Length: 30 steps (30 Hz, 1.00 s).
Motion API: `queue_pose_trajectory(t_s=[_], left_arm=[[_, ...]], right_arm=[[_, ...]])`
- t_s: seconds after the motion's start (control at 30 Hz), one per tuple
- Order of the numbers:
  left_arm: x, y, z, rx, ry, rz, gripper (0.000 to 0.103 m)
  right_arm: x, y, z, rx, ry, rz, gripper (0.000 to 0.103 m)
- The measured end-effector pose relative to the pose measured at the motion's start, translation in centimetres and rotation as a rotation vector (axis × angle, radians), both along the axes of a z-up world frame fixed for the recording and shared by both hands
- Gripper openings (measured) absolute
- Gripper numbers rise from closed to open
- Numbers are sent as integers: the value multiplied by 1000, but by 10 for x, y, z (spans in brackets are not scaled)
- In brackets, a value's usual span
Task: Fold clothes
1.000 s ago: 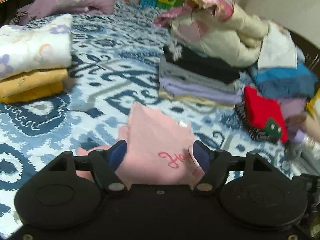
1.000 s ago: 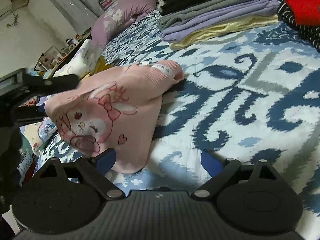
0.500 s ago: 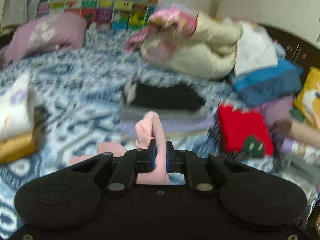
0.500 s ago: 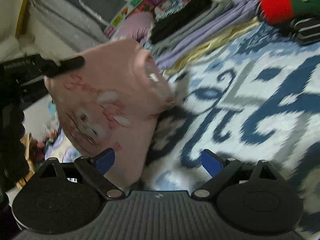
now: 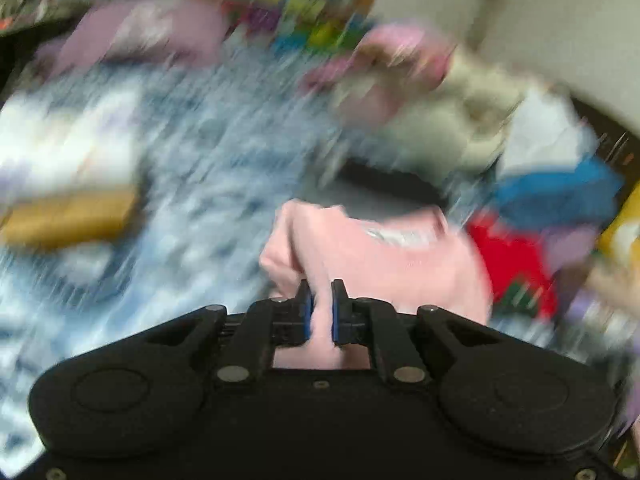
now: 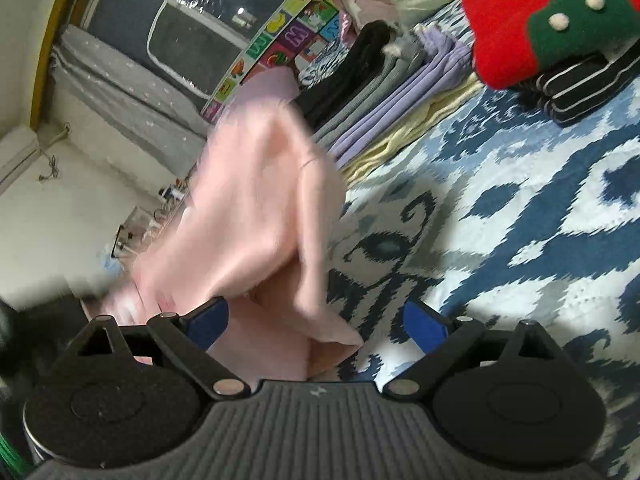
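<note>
Now badly blurred from the left wrist: left tongs (image 5: 320,304) pinched hard on a bunched fold of the pink top (image 5: 384,256), blue pads almost meeting with cloth squeezed between them. Top lifted off the bed (image 5: 200,160), draping to the right of the pinch, a white neck label just visible near its upper edge. Sharper from the right wrist: right tongs (image 6: 316,322) spread wide, gripping nothing, left pad (image 6: 208,320) just beside the hanging cloth, right pad over bare bedspread. Pink top (image 6: 256,216) hanging in loose folds at left of that view, its lower edge trailing down between the spread fingers; contact with the bed (image 6: 520,208) underneath impossible to tell. Beyond it, a folded stack (image 6: 384,92) of black, grey, lilac and pale yellow lying on the blue-and-white patterned spread. Farther right, a red sweater (image 6: 504,28) with a green patch resting on a black striped piece (image 6: 580,88).
</note>
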<state>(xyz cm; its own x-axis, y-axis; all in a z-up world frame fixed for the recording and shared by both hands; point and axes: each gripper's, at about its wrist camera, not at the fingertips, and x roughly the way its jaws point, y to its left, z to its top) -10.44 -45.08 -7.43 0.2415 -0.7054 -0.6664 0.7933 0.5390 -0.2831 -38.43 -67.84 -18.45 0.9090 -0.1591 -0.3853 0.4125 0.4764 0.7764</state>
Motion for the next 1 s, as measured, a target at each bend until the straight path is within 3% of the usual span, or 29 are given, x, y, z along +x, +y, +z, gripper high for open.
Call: queue_pose_trajectory(t_s=[0.13, 0.17, 0.27, 0.4, 0.87, 0.93, 1.0], left_arm=[[6, 43, -41, 97, 106, -6, 9], [6, 50, -44, 101, 115, -2, 14], [13, 58, -39, 83, 106, 34, 49], [25, 47, -32, 42, 100, 49, 50], [49, 11, -67, 25, 138, 81, 49], [51, 8, -68, 18, 139, 79, 37], [50, 6, -68, 21, 130, 79, 9]], right_arm=[[8, 9, -2, -13, 19, 28, 94], [10, 9, -3, -12, 25, 29, 94], [16, 10, -7, -7, 30, 36, 94], [23, 13, -6, -30, 17, 63, 94], [52, 12, -1, -185, 35, 95, 76], [53, 10, -1, -193, 33, 88, 74], [57, 10, -1, -207, 32, 101, 70]])
